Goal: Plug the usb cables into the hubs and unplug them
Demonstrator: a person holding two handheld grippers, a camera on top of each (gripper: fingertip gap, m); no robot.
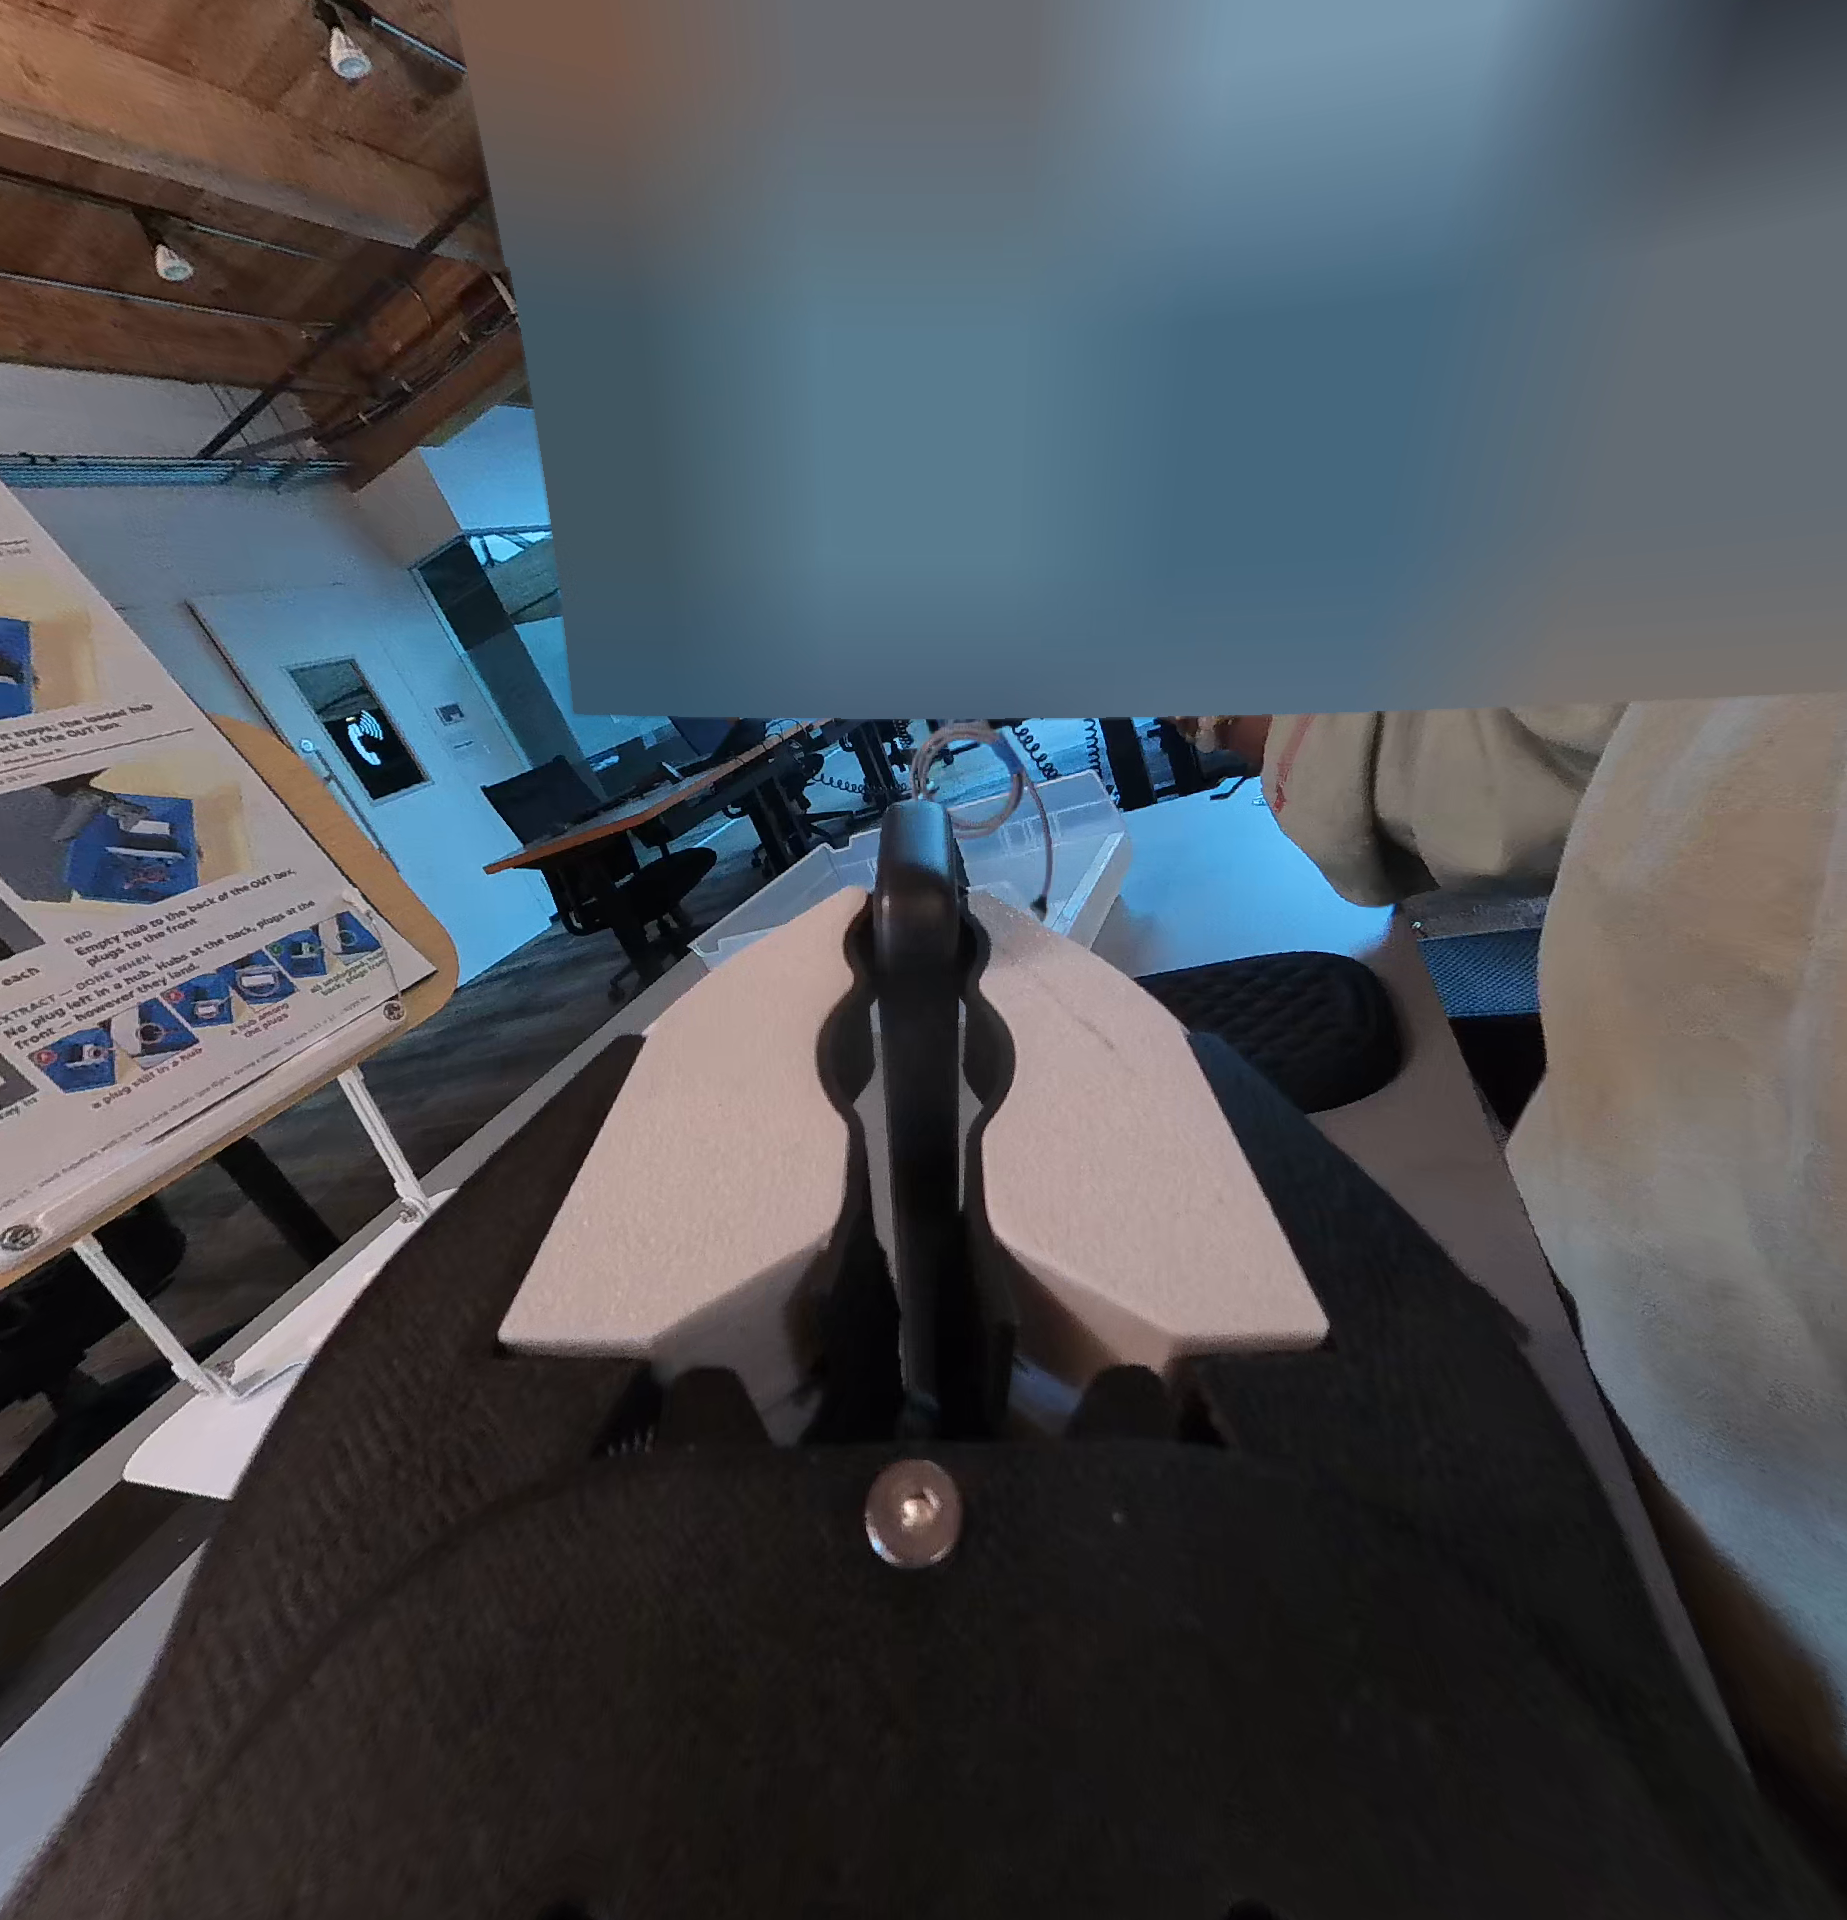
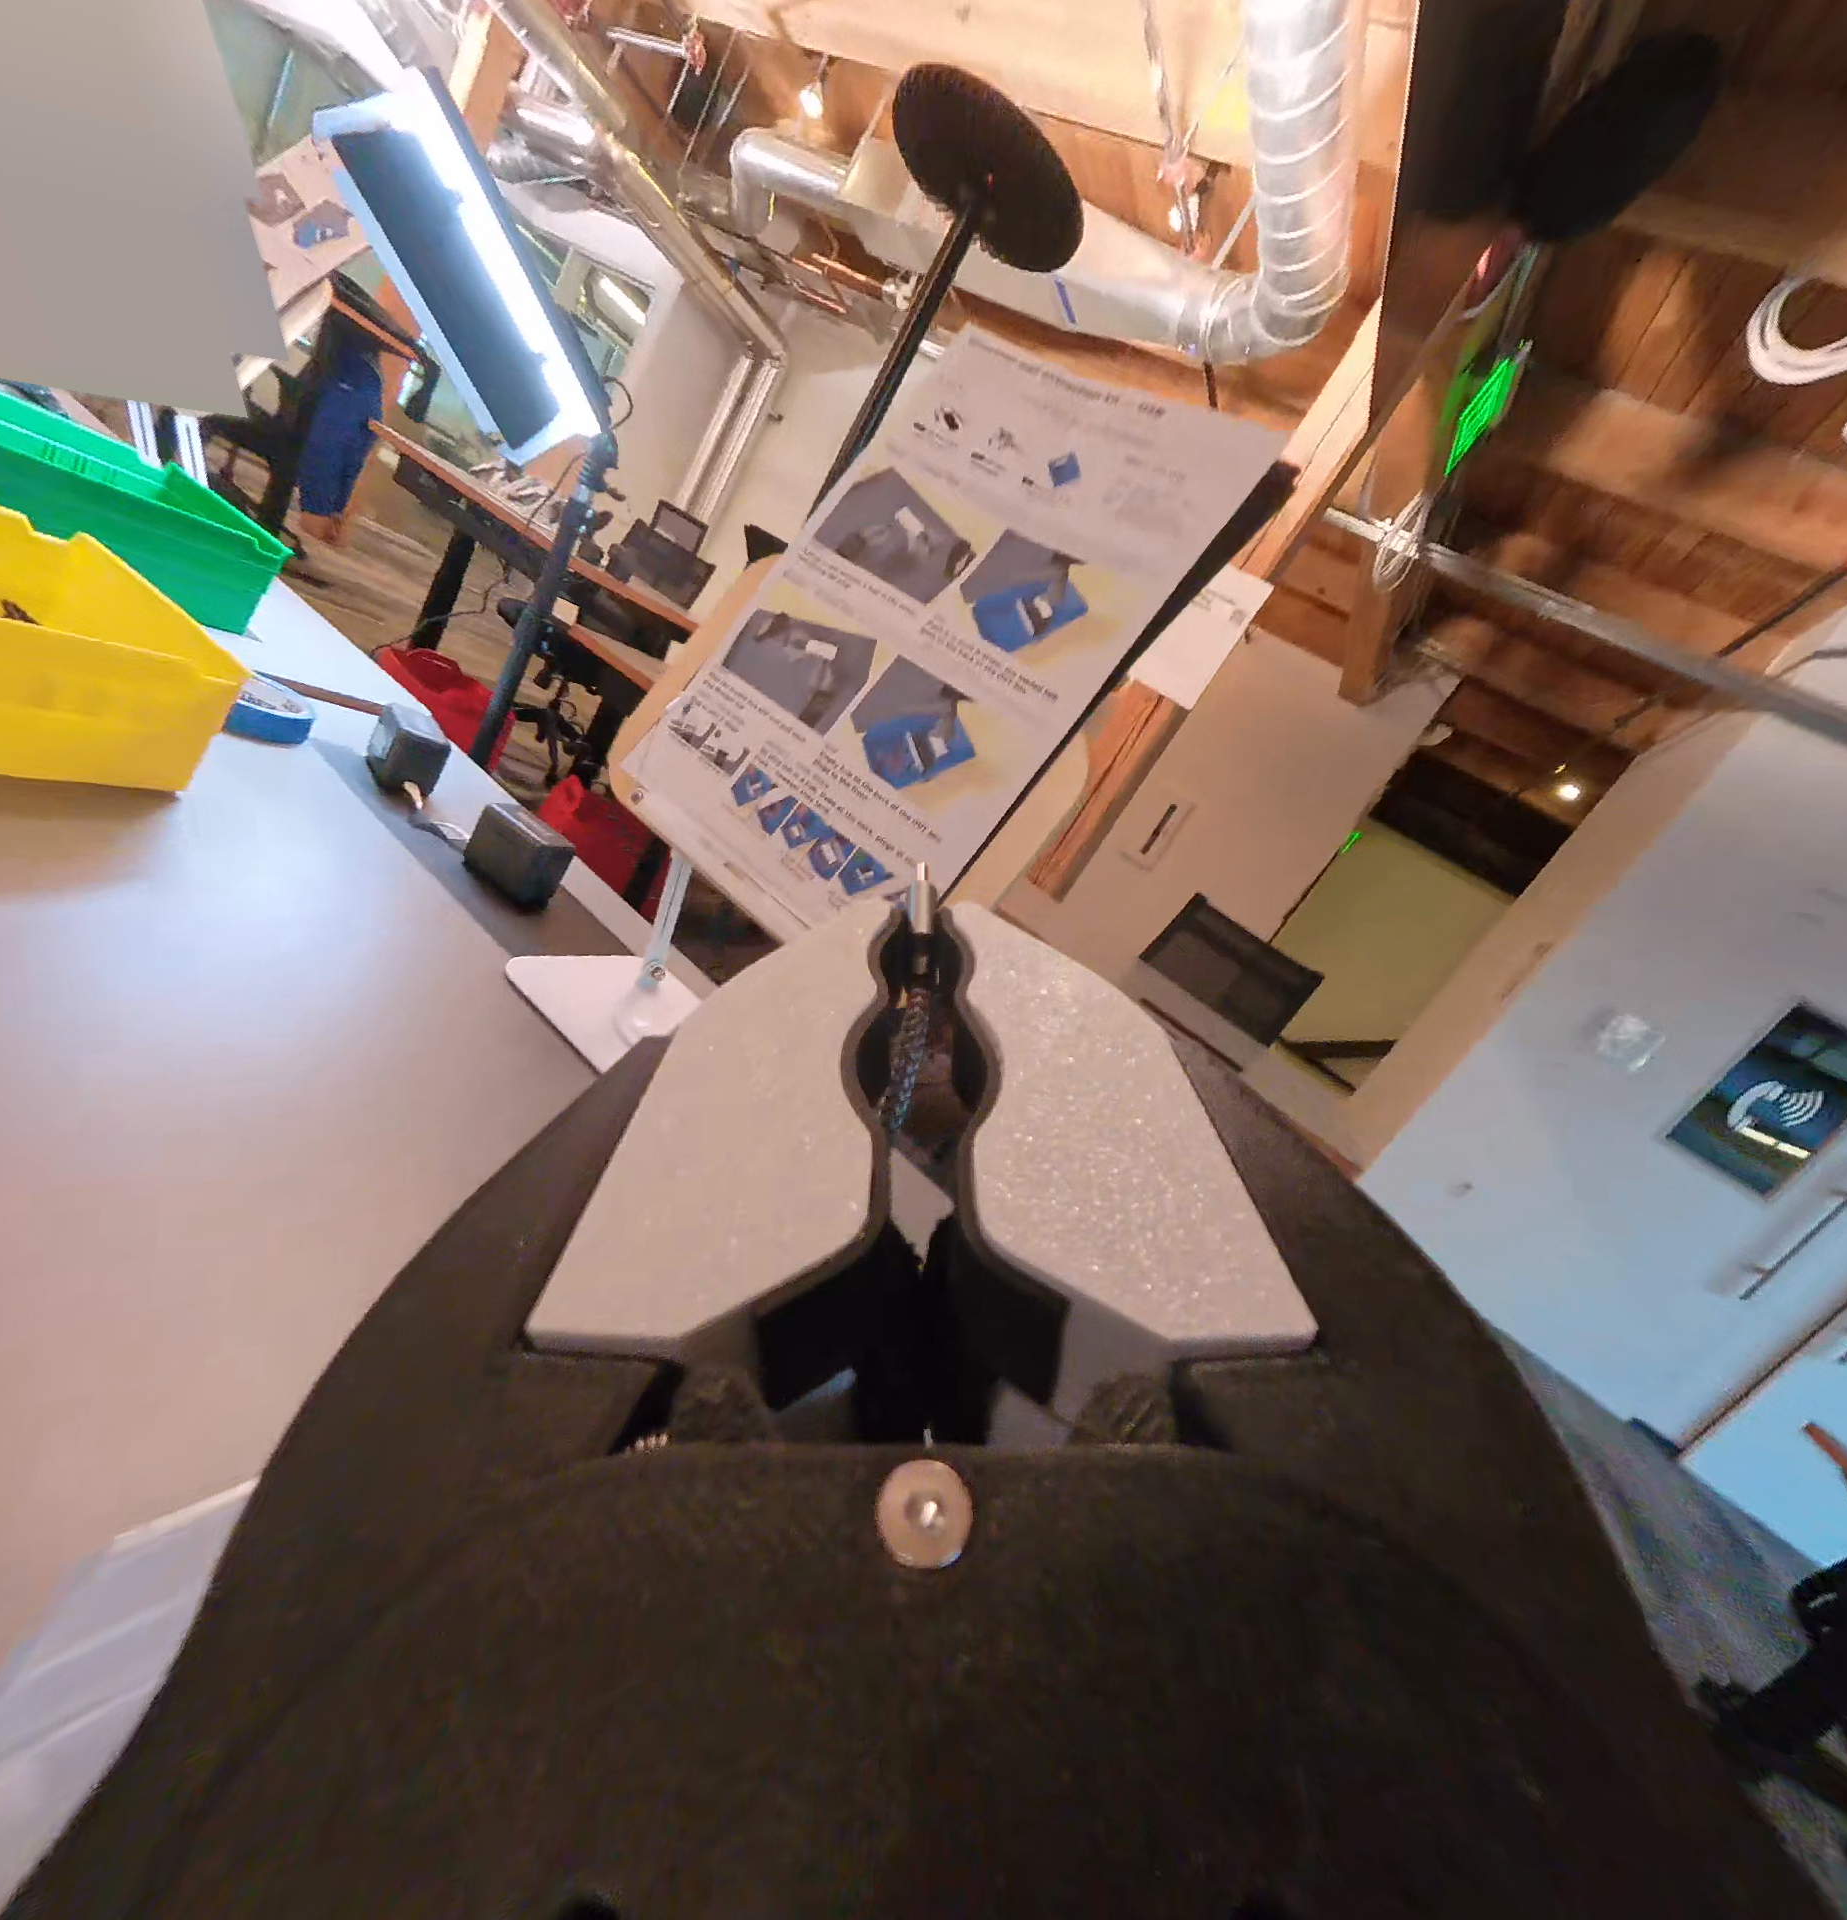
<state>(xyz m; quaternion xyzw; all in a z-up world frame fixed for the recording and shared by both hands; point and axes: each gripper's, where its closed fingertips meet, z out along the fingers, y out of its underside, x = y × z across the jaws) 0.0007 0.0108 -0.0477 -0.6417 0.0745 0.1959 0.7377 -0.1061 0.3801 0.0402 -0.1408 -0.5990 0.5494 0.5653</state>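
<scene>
The left gripper (image 1: 917, 914) is raised off the table and tilted upward, its two pale fingers (image 1: 732, 1122) pressed in on a slim black hub (image 1: 914, 1039) that stands on edge between them. The hub's rounded end pokes out just past the fingertips. Behind it, farther off, a clear plastic bin (image 1: 1064, 852) sits on the white table (image 1: 1241, 894) with a thin looped cable (image 1: 976, 779) hanging over it. A person's cream sleeve (image 1: 1677, 1039) fills the right side of this view, and a printed instruction sheet on a stand (image 1: 171, 883) leans at the left.

The right gripper (image 2: 921, 925) also points upward, its grey fingers (image 2: 753, 1143) closed on a USB cable (image 2: 908, 1060) — the braided dark cord runs up through the rounded gap between them, and the small metal plug (image 2: 921, 899) sticks out just beyond the tips. The plug is in the air, not in any hub.

Off to the left in the right wrist view, the grey table (image 2: 171, 1039) carries a yellow bin (image 2: 77, 665) and a green bin (image 2: 119, 499) side by side, a roll of blue tape (image 2: 270, 712) just beside the yellow one, and two small black boxes (image 2: 519, 852) near the table's edge. The instruction sheet (image 2: 950, 644) stands beyond the fingertips, with a lit light panel (image 2: 462, 270) on a pole to its left.
</scene>
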